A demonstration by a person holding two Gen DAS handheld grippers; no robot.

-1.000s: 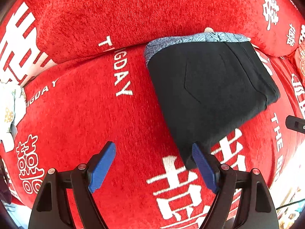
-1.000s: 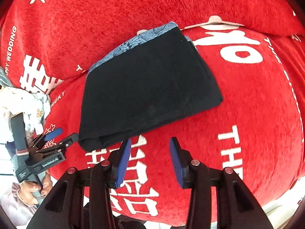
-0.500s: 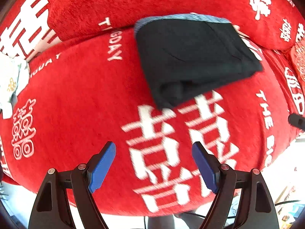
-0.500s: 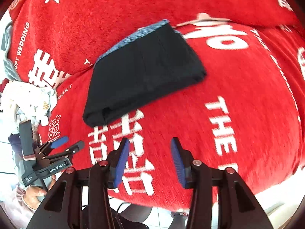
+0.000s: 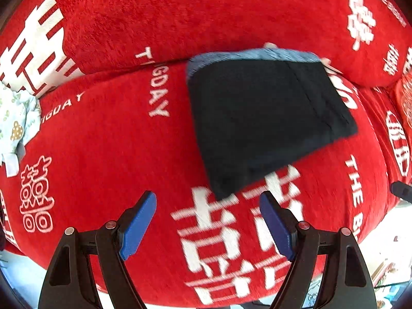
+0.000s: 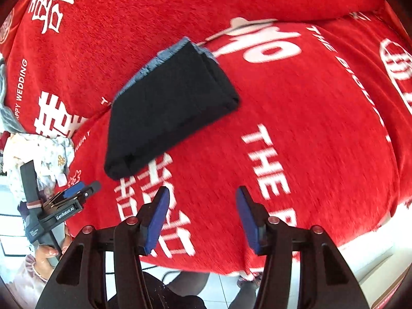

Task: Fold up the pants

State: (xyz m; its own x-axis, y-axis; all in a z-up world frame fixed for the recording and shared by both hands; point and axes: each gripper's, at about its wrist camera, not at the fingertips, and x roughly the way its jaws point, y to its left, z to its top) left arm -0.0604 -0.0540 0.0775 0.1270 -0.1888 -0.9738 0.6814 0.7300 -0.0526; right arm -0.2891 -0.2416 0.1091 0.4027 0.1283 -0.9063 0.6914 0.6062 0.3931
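On the red sofa cover (image 5: 103, 154), the pants (image 5: 265, 121) lie folded into a compact black stack, with a blue-grey patterned band along the far edge against the back cushion (image 5: 180, 13). I see the same stack in the right view (image 6: 167, 108), its folded edges facing the camera. My left gripper (image 5: 208, 222) hovers over the seat just short of the stack's near corner; its jaws stand wide apart with nothing between them, only the cover's white lettering below. My right gripper (image 6: 203, 219) also hovers clear of the stack, above the white characters; its jaws are opening and hold nothing. Neither gripper touches the pants. In the right view the left gripper (image 6: 82, 190) shows at the lower left, held in a hand (image 6: 49, 249). A pale printed cloth (image 5: 15, 118) lies at the seat's left end, well apart from the pants.
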